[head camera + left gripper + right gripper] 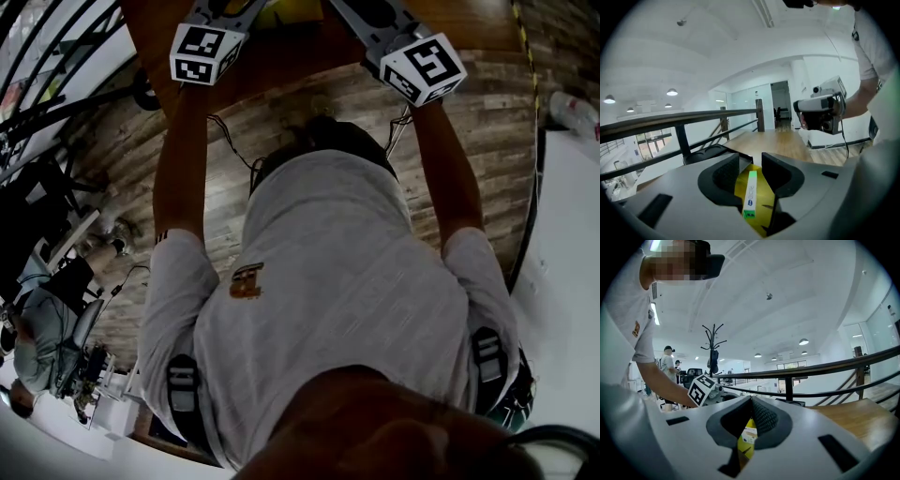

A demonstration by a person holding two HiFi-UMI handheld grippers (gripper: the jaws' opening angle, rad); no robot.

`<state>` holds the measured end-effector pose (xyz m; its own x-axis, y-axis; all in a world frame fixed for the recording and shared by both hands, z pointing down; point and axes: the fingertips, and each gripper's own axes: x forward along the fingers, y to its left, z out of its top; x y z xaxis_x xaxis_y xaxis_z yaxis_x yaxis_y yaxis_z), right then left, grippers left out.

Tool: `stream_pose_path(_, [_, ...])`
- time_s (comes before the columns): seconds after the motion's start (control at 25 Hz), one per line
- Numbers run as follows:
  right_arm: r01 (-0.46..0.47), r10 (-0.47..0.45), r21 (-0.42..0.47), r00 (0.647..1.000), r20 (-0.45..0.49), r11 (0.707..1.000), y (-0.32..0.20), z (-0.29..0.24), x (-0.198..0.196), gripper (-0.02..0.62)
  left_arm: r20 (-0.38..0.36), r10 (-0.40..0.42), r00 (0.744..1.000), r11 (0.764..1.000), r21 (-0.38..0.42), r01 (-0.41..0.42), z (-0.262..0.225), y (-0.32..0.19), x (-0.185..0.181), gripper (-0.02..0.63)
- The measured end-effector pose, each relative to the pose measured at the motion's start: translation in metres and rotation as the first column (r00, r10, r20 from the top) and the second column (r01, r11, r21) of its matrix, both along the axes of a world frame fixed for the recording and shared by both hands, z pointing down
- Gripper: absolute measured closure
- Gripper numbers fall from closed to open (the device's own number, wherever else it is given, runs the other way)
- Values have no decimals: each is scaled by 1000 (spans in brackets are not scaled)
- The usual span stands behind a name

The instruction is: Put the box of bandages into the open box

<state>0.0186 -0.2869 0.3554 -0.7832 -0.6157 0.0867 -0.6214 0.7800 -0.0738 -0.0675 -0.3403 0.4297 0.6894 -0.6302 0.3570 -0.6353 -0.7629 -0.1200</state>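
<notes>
In the left gripper view, a narrow white bandage box (750, 193) with green ends shows in the gap of my left gripper (750, 160). It lies on a yellow surface (765, 206) below. The jaws stand apart and their pads do not press the box. My right gripper (751, 400) has its jaws meeting at the tips with nothing between them; under them I see yellow and part of a pale carton (750, 434). The head view shows only both grippers' marker cubes (208, 53) (424, 67) at the top edge, with the jaws out of frame.
A dark railing (684, 119) runs behind the left gripper, over a wooden floor (783, 140). The right gripper (820, 112) hangs in a hand at the right. A coat stand (712, 350) and another person (669, 364) stand far off.
</notes>
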Motion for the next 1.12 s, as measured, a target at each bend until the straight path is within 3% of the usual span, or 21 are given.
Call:
stream_pose_path(0.24, [6, -7, 19, 1000, 20, 1000, 3, -14, -6, 563, -152, -13, 988, 997, 78, 25, -52, 13, 2, 448])
stream_pose_path(0.6, [51, -54, 70, 997, 54, 996, 18, -40, -26, 565, -396, 6, 918, 981, 179, 70, -118, 54, 1, 557])
stream_pose_path(0.84, [65, -74, 96, 993, 91, 993, 31, -57, -34, 565, -467, 26, 884, 972, 219, 87, -144, 79, 0, 584])
stream_pose_path(1.12, [75, -89, 115, 988, 124, 991, 51, -64, -39, 565, -471, 27, 882, 964, 244, 101, -154, 101, 3, 586])
